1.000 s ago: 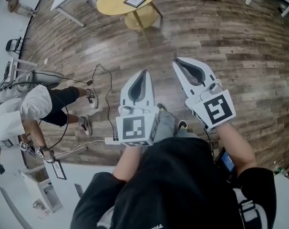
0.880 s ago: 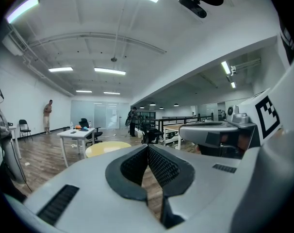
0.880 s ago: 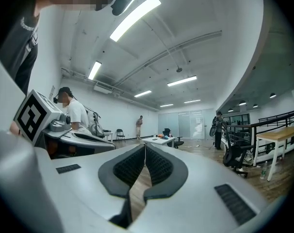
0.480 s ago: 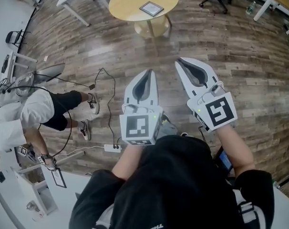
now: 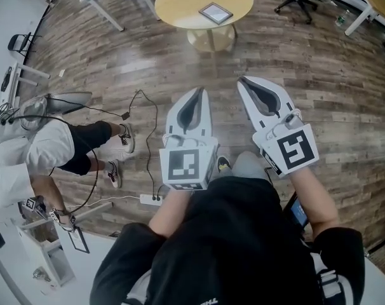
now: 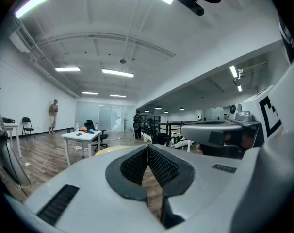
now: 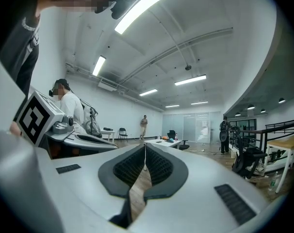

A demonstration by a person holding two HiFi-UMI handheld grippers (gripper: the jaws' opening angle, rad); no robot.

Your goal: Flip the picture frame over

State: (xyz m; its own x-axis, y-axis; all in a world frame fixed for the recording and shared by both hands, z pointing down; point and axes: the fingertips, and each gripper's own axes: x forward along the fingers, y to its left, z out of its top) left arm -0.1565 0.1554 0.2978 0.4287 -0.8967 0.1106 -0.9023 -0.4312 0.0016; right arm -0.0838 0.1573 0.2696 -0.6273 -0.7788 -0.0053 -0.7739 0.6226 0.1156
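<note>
Picture frame (image 5: 216,12) nearer, apparently flat on table (image 5: 180,5).

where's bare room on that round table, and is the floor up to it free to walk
The round table is bare around the picture frame, widest on its left. The wooden floor leading to it is open. Crowded at left: cables, power strip, a person.

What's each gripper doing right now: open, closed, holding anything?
Left gripper: closed, jaws together, nothing held.
Right gripper: closed, jaws together, nothing held.
</note>
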